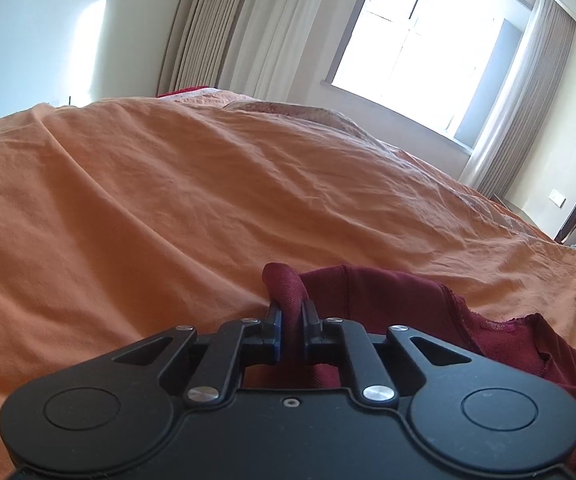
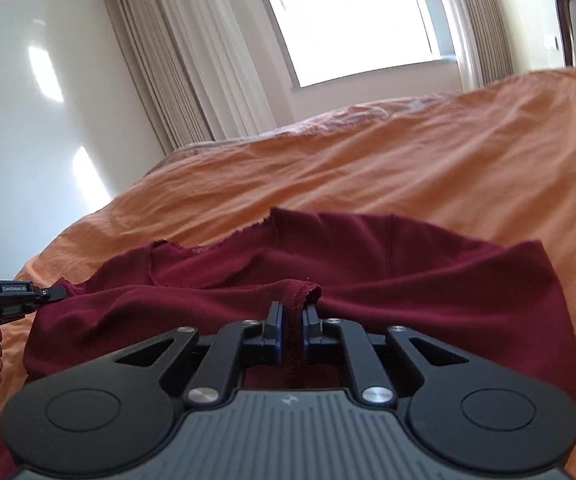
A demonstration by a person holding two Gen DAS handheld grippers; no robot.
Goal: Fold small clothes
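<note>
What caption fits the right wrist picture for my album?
Right hand-held gripper pinches the dark red garment on an orange bedsheet.

maroon garment [image 2: 368,264]: 1 | hand-held gripper: 2, left [image 1: 292,322], right [image 2: 292,322] | bed [image 1: 168,200]: 1 | window [image 1: 420,40]: 1

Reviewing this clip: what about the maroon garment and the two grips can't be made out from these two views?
- Left wrist view: most of the maroon garment is hidden behind the left gripper body and cut by the right edge.
- Right wrist view: the garment's near hem sits under the right gripper.
- Garment type: unclear, bunched on the orange bedspread.
</note>
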